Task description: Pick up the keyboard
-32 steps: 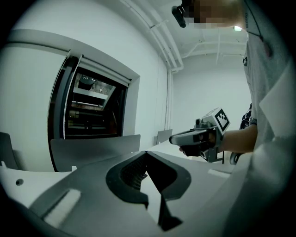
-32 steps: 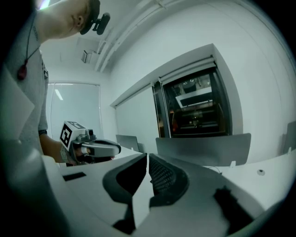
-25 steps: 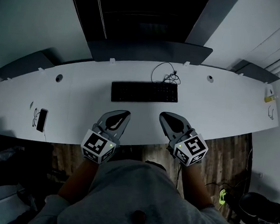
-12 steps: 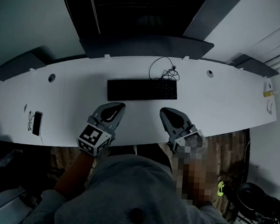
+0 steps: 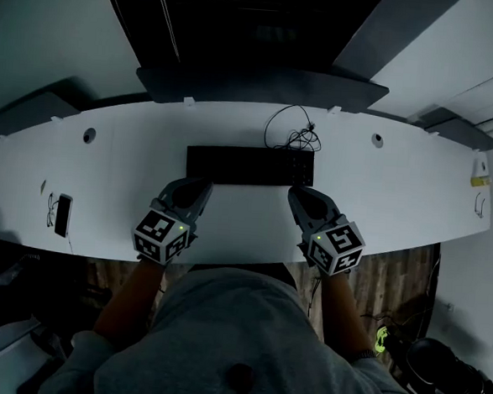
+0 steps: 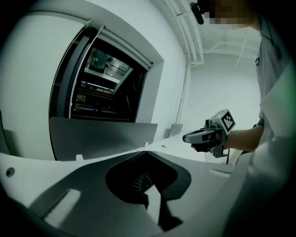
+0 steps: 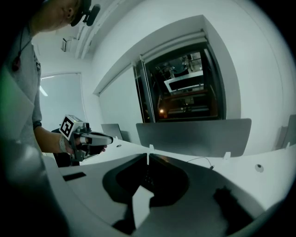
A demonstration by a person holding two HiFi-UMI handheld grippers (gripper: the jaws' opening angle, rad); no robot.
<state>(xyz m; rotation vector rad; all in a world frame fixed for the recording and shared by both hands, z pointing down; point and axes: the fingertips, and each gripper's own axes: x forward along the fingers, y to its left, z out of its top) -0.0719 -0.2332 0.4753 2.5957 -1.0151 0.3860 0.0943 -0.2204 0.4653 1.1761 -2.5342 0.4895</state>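
Observation:
A black keyboard (image 5: 250,164) lies flat on the white desk (image 5: 398,194), in the middle near the back. My left gripper (image 5: 198,185) is shut and empty, its tip at the keyboard's near edge by the left end. My right gripper (image 5: 301,192) is also shut and empty, its tip at the near edge by the right end. In the left gripper view the closed jaws meet ahead, keys of the keyboard (image 6: 140,181) show through their opening, and the right gripper (image 6: 187,138) hangs to the right. In the right gripper view the left gripper (image 7: 111,138) is at the left.
A tangled black cable (image 5: 294,136) lies just behind the keyboard's right end. A phone (image 5: 62,213) rests at the desk's left. A grey divider panel (image 5: 262,88) stands along the back edge. A small yellow item (image 5: 481,180) sits at the far right.
Both grippers have moved forward and down over the desk, from near its front edge to the keyboard's near edge. Their jaws stayed shut. The keyboard has not moved.

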